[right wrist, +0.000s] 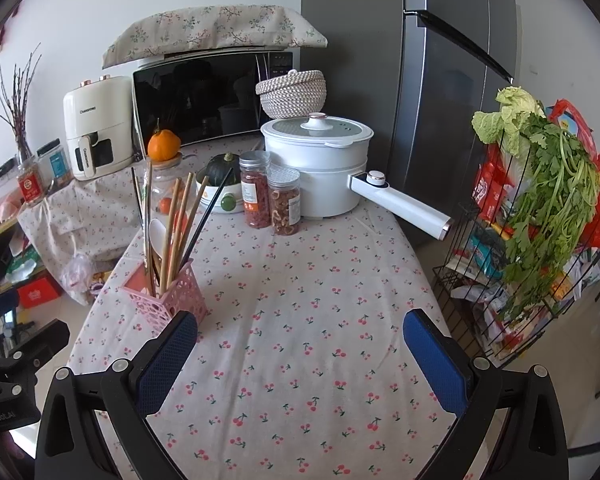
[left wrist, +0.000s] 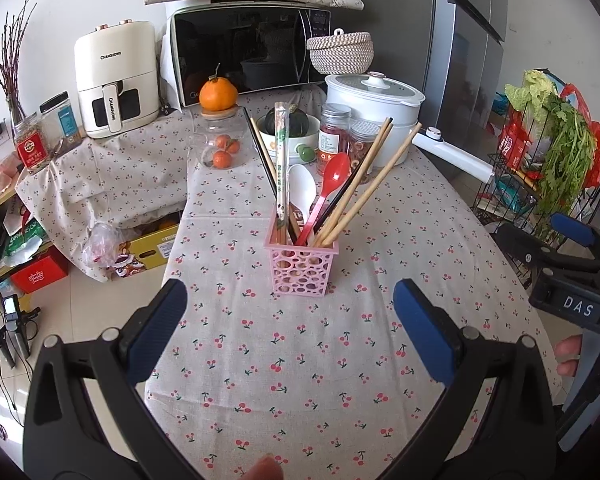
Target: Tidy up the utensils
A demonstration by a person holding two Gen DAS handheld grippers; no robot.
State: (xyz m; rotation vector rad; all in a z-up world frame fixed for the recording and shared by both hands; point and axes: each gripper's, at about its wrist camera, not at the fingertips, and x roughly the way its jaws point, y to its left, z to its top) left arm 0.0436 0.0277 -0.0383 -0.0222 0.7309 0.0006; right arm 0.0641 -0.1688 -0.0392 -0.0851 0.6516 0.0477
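Your left claw [left wrist: 290, 322] spread, empty, above table [left wrist: 300, 380]. Pink holder [left wrist: 300, 266] mid-table, nearer left edge, already holds chopsticks [left wrist: 364, 184], red spoon [left wrist: 332, 184], white spoon [left wrist: 302, 192]. No loose utensils visible; task looks done. Right claw [right wrist: 300, 356] spread, empty.

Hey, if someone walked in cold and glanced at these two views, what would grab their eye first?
The pink utensil basket mid-table, bristling with wooden chopsticks and a red spoon. Behind it sits a white lidded pot, its long handle toward the wire rack of leafy greens. Both grippers, left and right, hover open and empty.
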